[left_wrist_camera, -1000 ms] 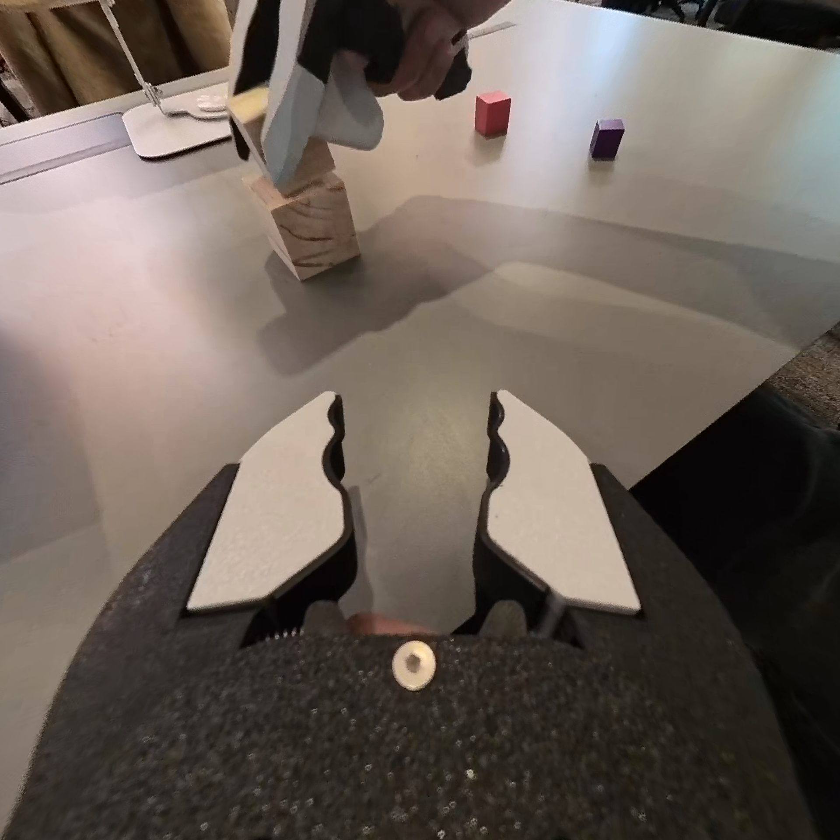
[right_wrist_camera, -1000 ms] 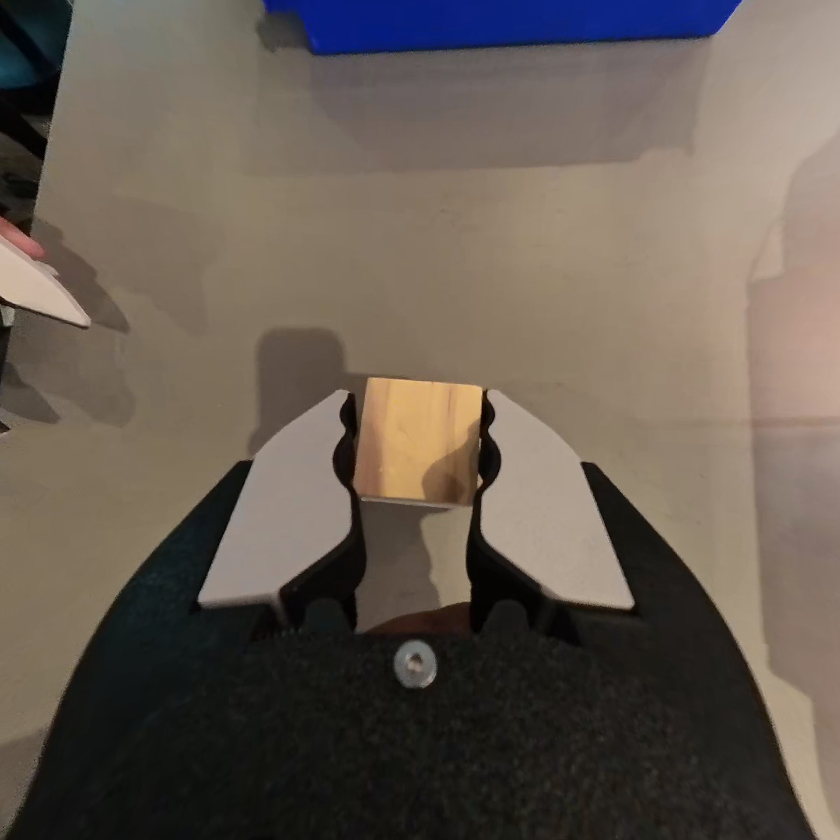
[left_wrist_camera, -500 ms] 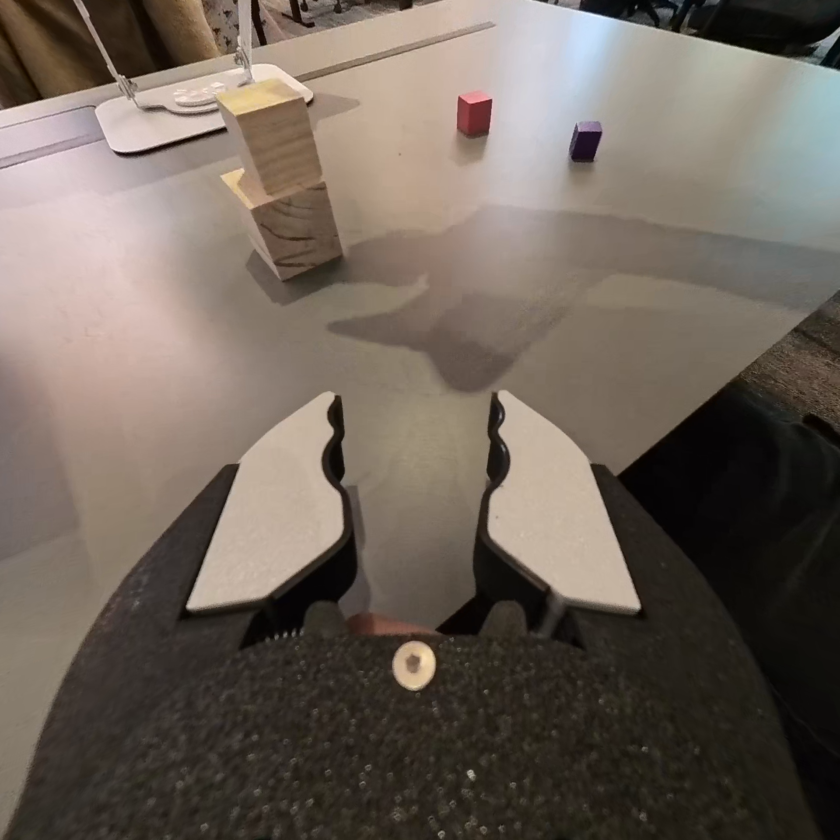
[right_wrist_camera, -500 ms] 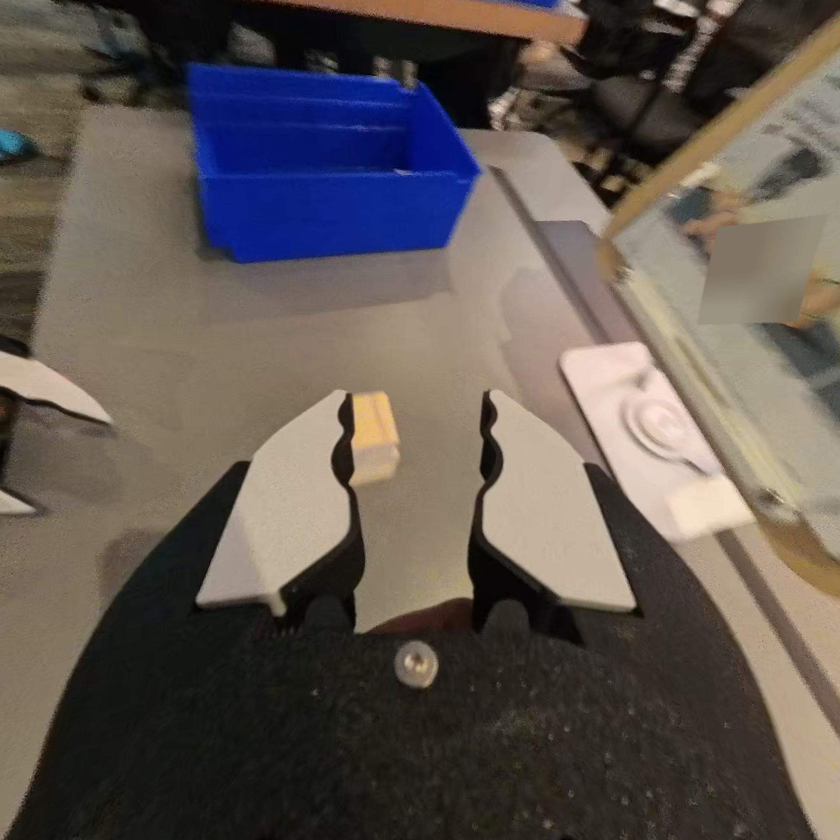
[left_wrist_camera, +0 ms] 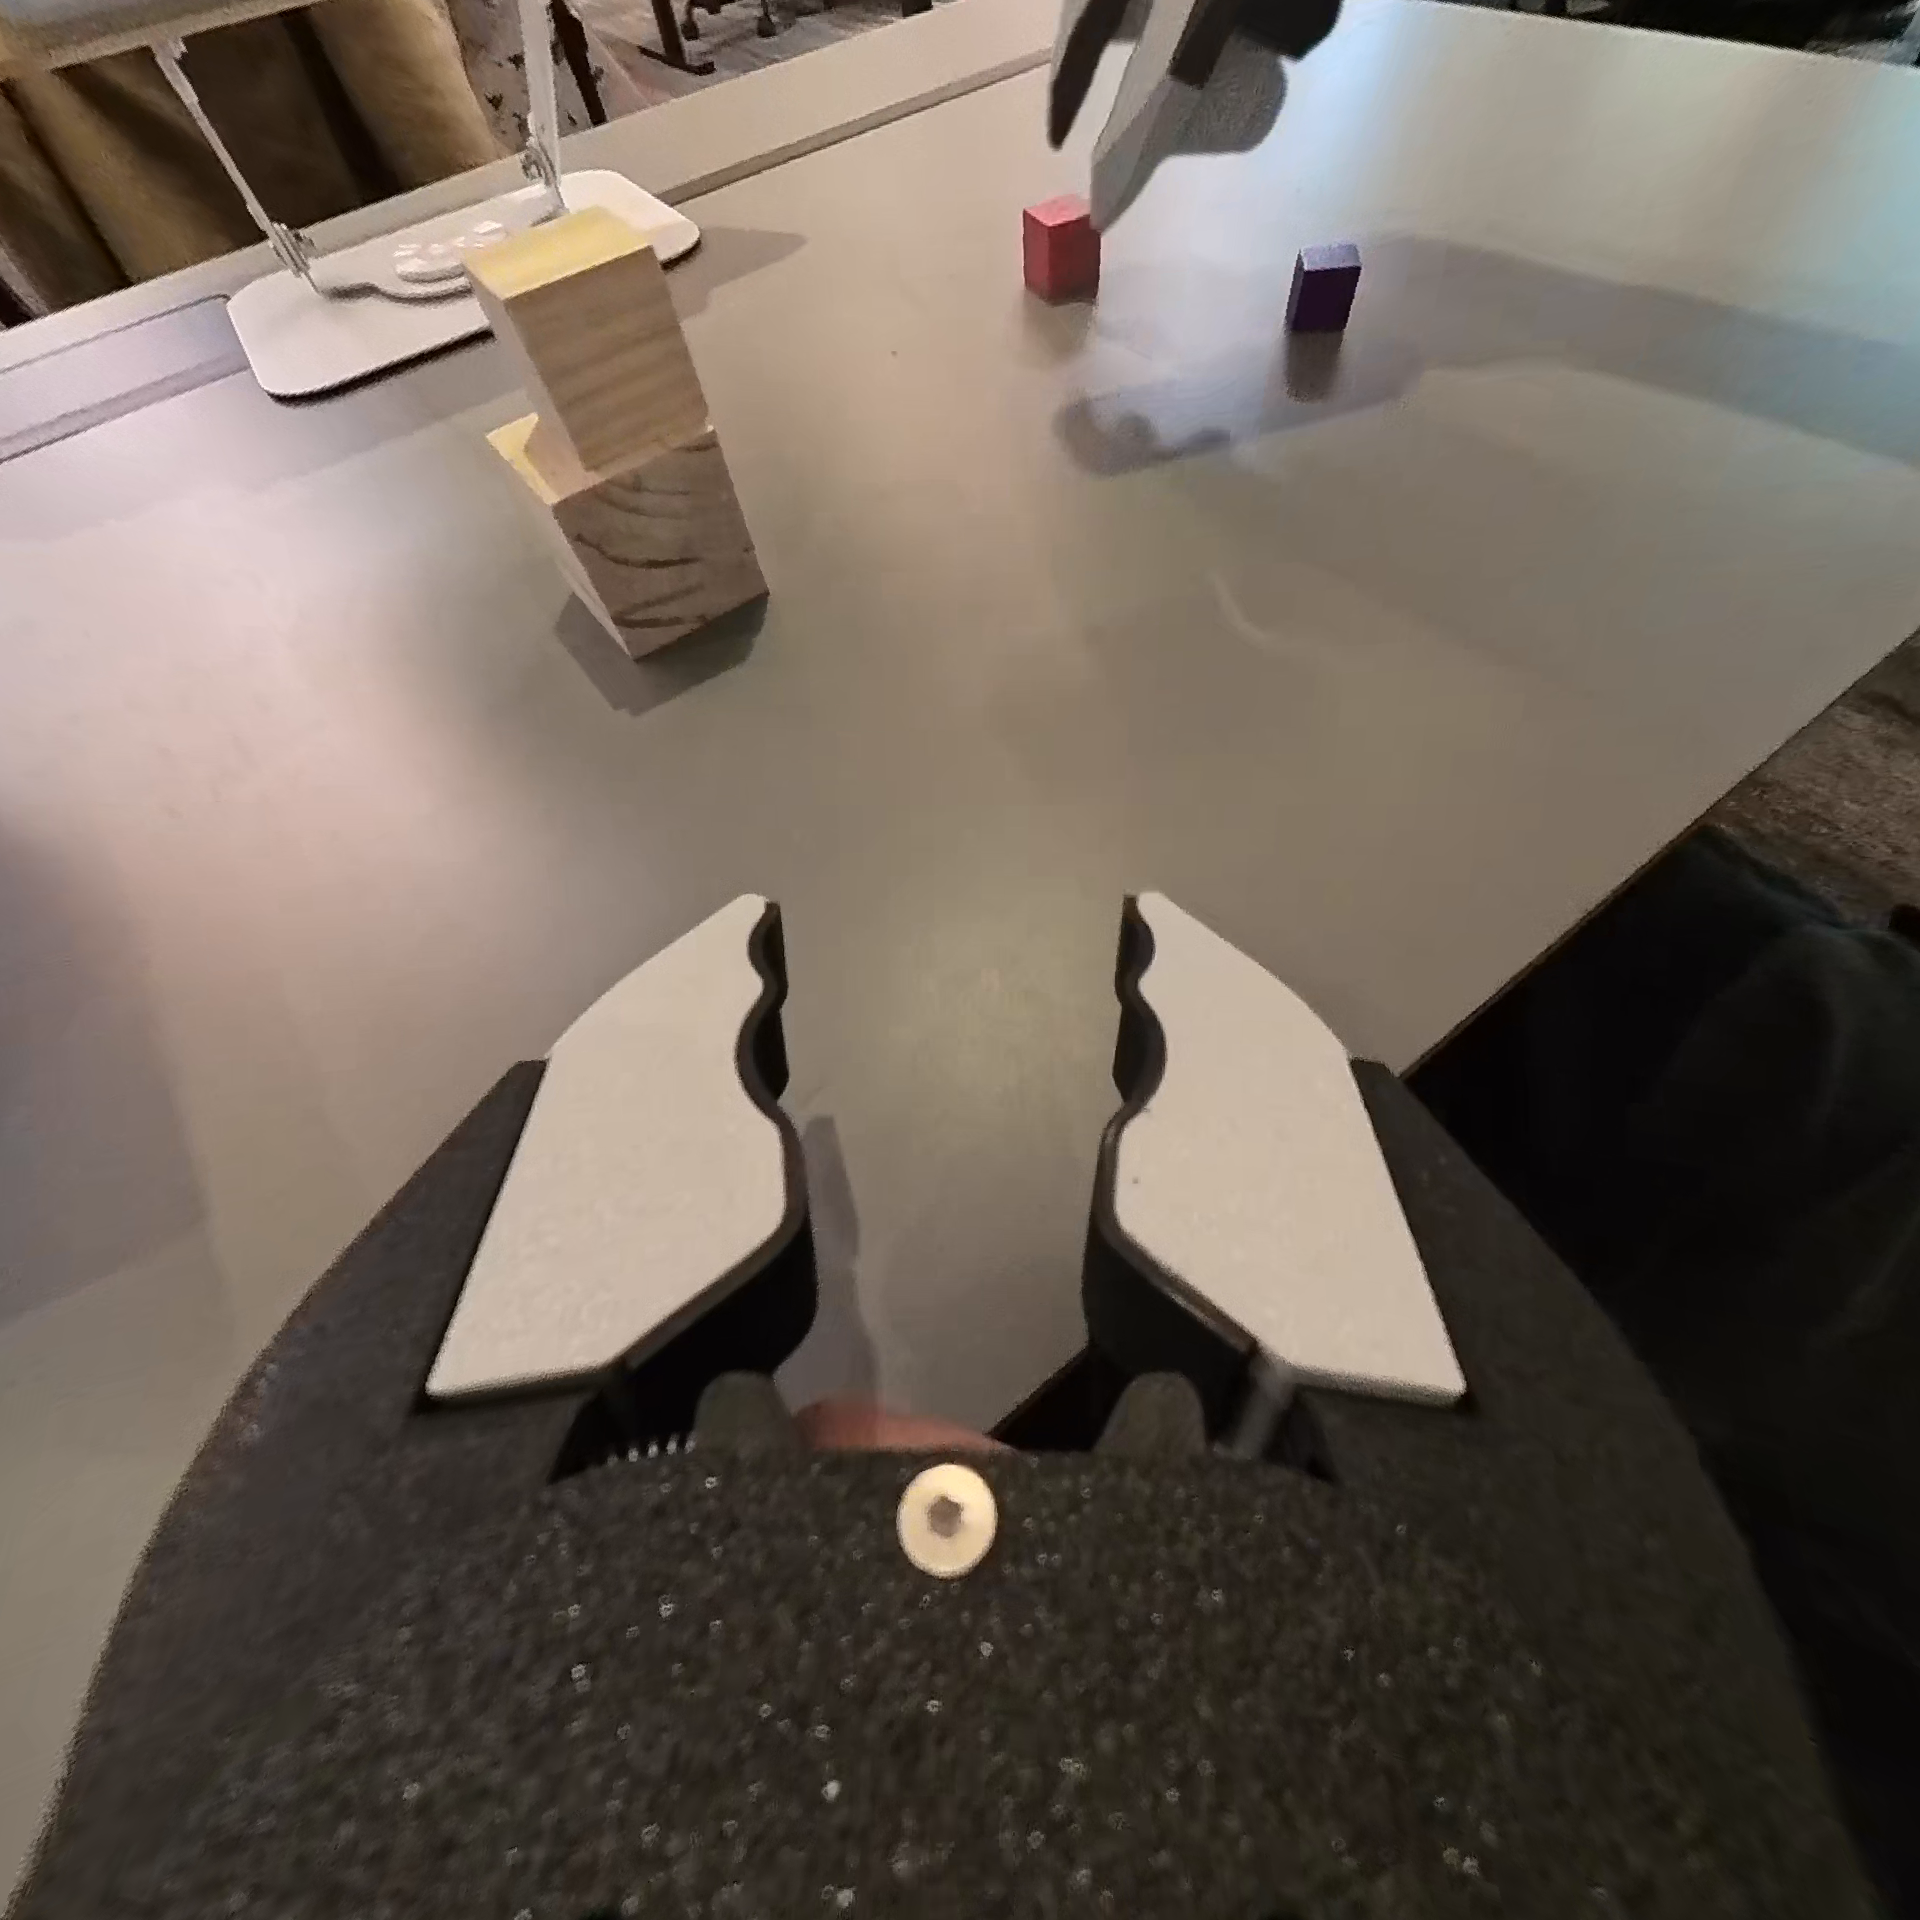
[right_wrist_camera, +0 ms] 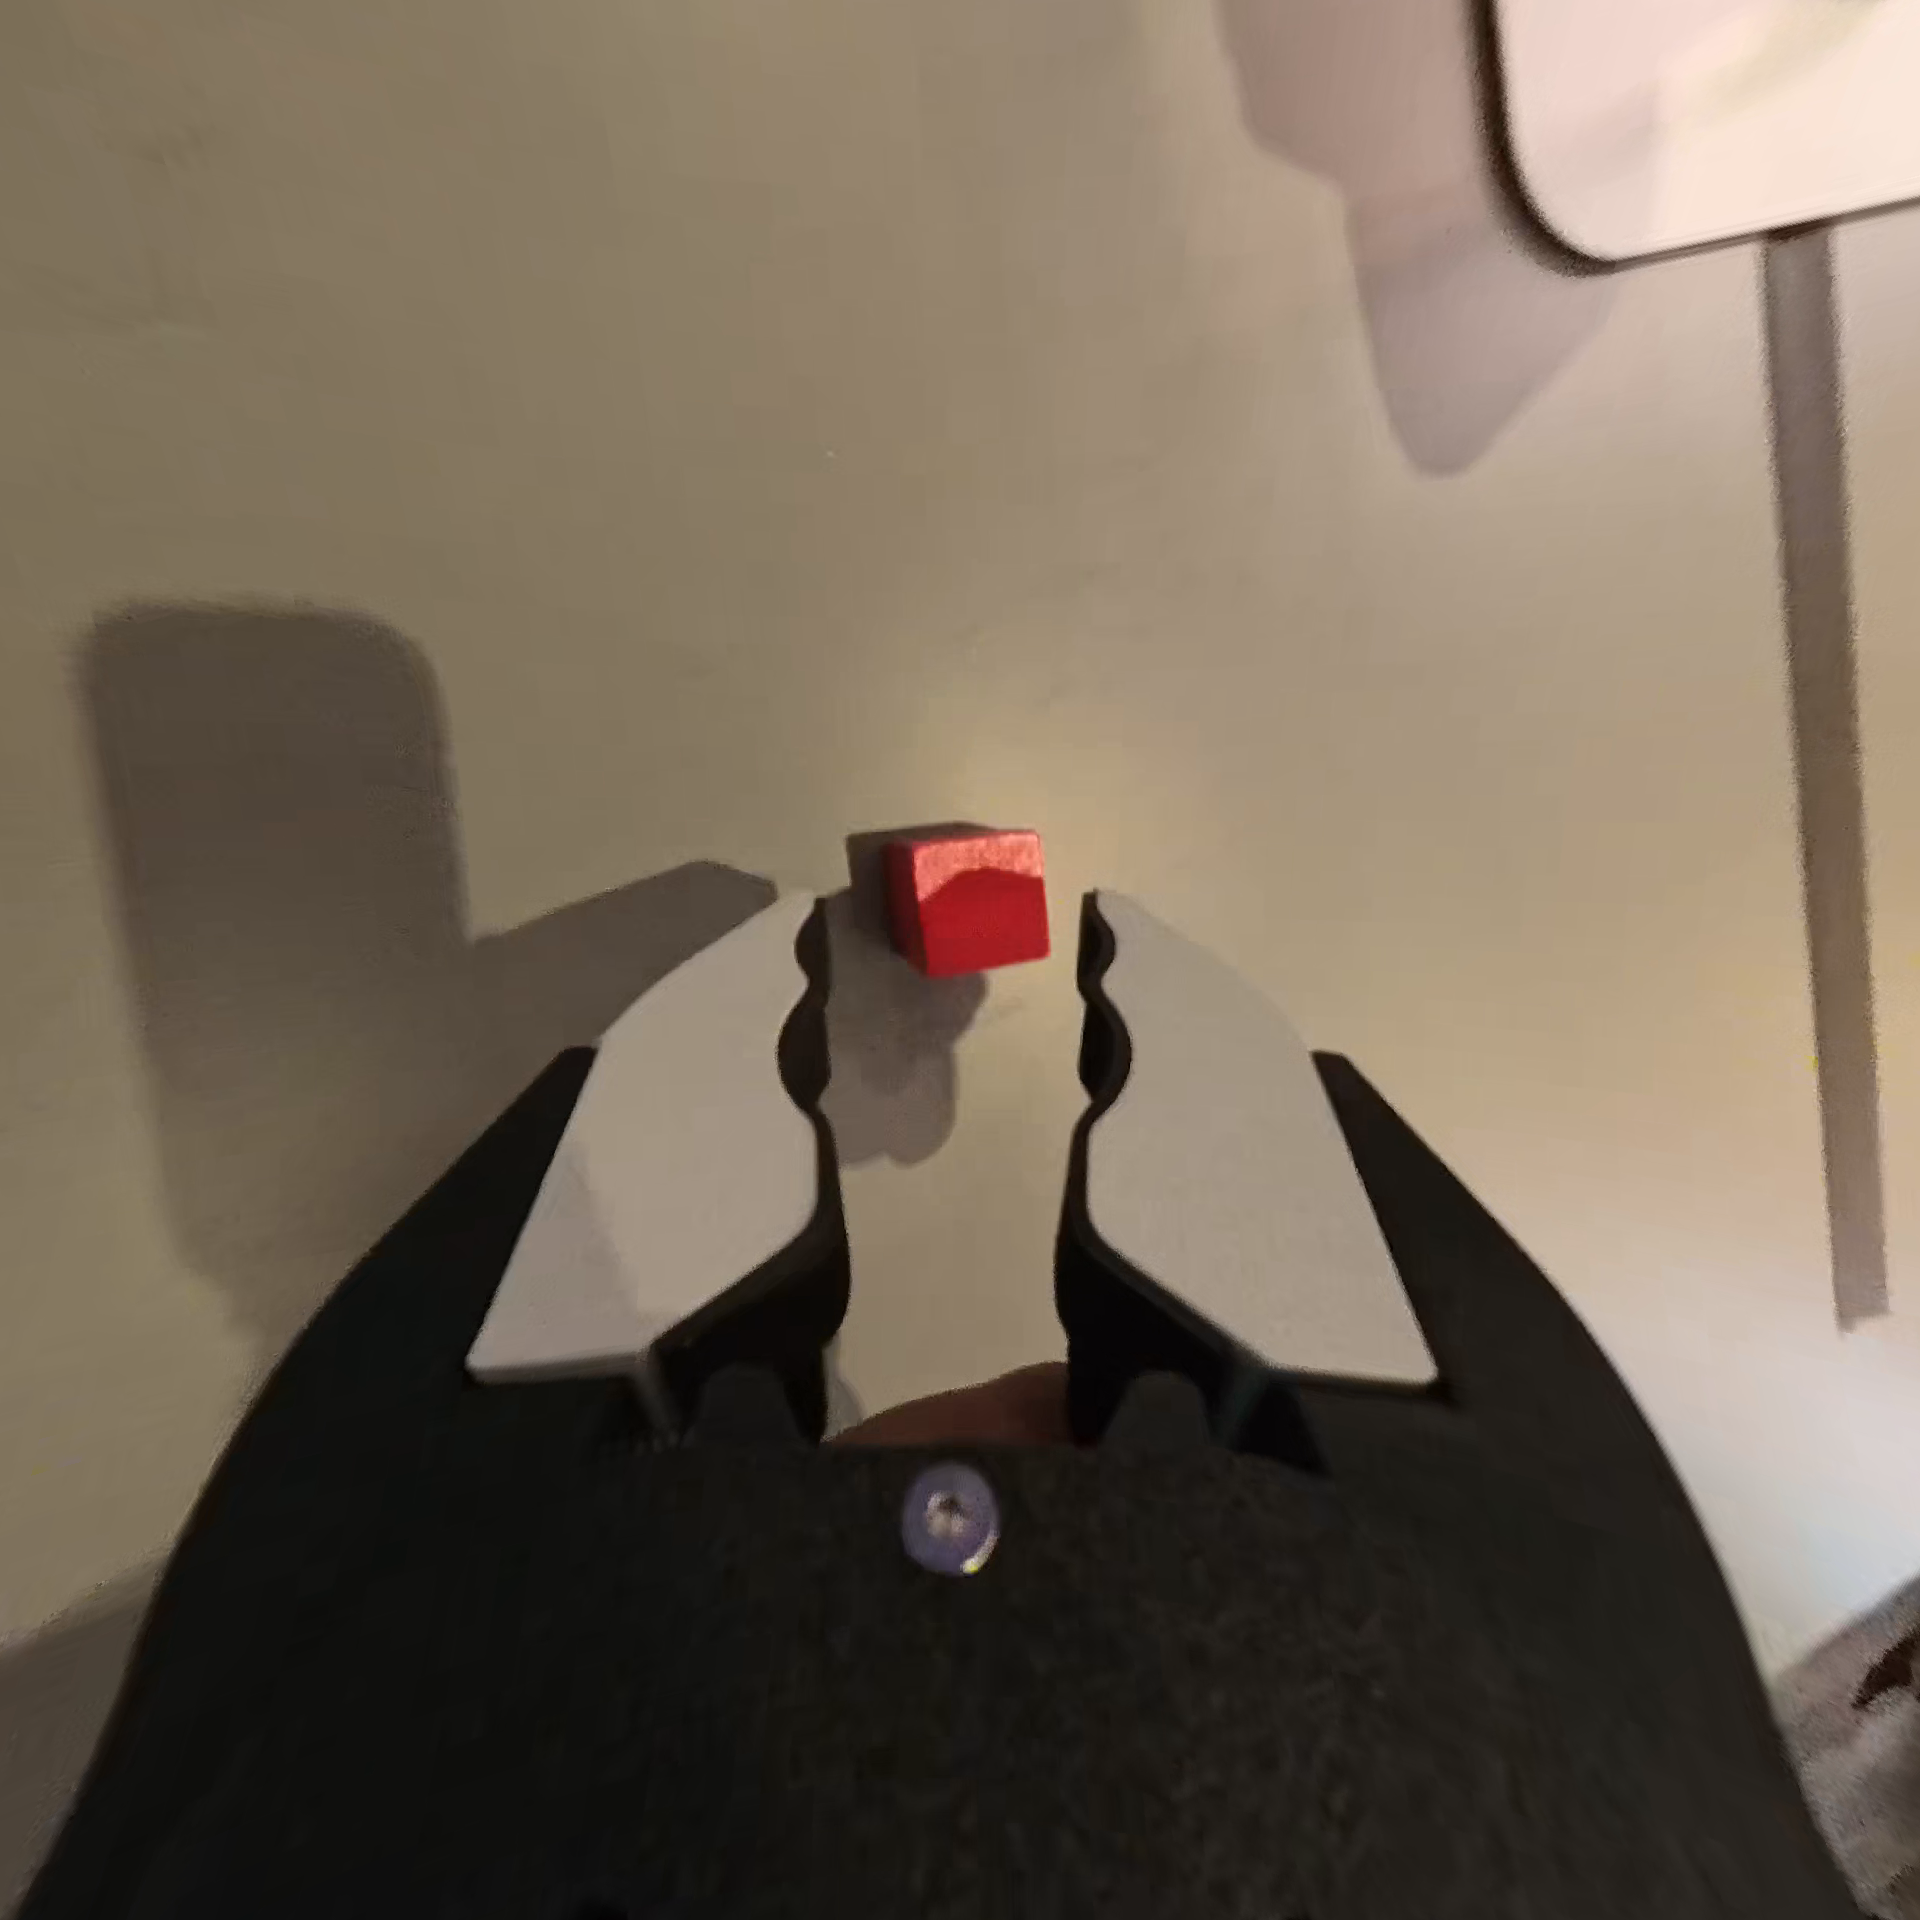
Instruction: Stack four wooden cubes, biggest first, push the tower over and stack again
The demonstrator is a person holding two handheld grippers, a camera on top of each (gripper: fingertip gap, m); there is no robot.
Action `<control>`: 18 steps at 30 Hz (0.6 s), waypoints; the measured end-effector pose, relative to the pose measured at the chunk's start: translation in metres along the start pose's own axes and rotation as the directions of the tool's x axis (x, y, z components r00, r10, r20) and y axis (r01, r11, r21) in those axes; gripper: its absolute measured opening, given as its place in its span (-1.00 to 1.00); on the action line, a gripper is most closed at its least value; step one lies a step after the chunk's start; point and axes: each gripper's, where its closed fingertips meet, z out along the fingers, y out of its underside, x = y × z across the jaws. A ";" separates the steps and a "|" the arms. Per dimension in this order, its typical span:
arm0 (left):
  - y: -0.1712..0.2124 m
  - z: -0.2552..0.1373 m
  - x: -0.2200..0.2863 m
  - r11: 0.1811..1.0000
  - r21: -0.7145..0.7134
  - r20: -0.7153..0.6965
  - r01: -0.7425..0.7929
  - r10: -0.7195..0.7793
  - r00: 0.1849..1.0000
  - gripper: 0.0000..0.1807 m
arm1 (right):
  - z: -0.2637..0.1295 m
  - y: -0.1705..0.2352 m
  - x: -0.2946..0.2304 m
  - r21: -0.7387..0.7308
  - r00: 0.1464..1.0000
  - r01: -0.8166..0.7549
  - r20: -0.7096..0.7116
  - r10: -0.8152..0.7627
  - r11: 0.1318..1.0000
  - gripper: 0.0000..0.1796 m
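Observation:
A big plain wooden cube (left_wrist_camera: 665, 556) stands on the grey table (left_wrist_camera: 1039, 675) at the left, with a smaller plain cube (left_wrist_camera: 592, 343) on top, turned and offset. A red cube (left_wrist_camera: 1060, 249) and a purple cube (left_wrist_camera: 1323, 288) stand apart at the far right. My left gripper (left_wrist_camera: 951, 930) is open and empty, low over the near table. My right gripper (right_wrist_camera: 948, 914) is open, pointing down, with the red cube (right_wrist_camera: 966, 899) just beyond its fingertips. It also shows in the left wrist view (left_wrist_camera: 1107, 114) above the red cube.
A white stand base (left_wrist_camera: 353, 312) with thin legs sits at the far left behind the stack; its edge shows in the right wrist view (right_wrist_camera: 1704, 125). The table's near right edge (left_wrist_camera: 1558, 956) drops to dark floor. A dark groove runs along the table's far side. To the big plain wooden cube (left_wrist_camera: 665, 556): left tips about 15 cm, right tips about 25 cm.
My right gripper let go of the smaller plain cube on the big one, swung away to the right and now hangs open over the red cube. My left gripper stayed put.

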 end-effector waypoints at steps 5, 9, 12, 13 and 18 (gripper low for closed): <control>0.007 0.006 0.002 0.999 -0.025 0.002 -0.034 0.034 0.999 -0.33 | 0.017 0.009 -0.001 -0.159 0.994 0.042 0.111 -0.024 0.986 -0.69; 0.010 0.007 0.002 0.999 -0.033 -0.012 -0.024 0.024 1.000 -0.33 | -0.014 -0.047 -0.002 -0.014 0.994 0.069 0.083 -0.068 0.997 -0.69; 0.009 0.006 0.001 0.999 -0.029 -0.014 -0.017 0.016 1.000 -0.33 | -0.042 -0.103 -0.028 0.114 0.987 0.133 0.076 -0.142 0.985 -0.69; 0.009 0.006 0.001 0.999 -0.028 -0.015 -0.014 0.014 1.000 -0.33 | -0.049 -0.121 -0.040 0.144 0.983 0.154 0.079 -0.167 0.977 -0.69; 0.007 0.005 0.005 0.999 -0.024 -0.024 -0.025 0.024 0.999 -0.33 | -0.061 -0.183 -0.095 0.193 0.956 0.250 0.107 -0.273 0.949 -0.69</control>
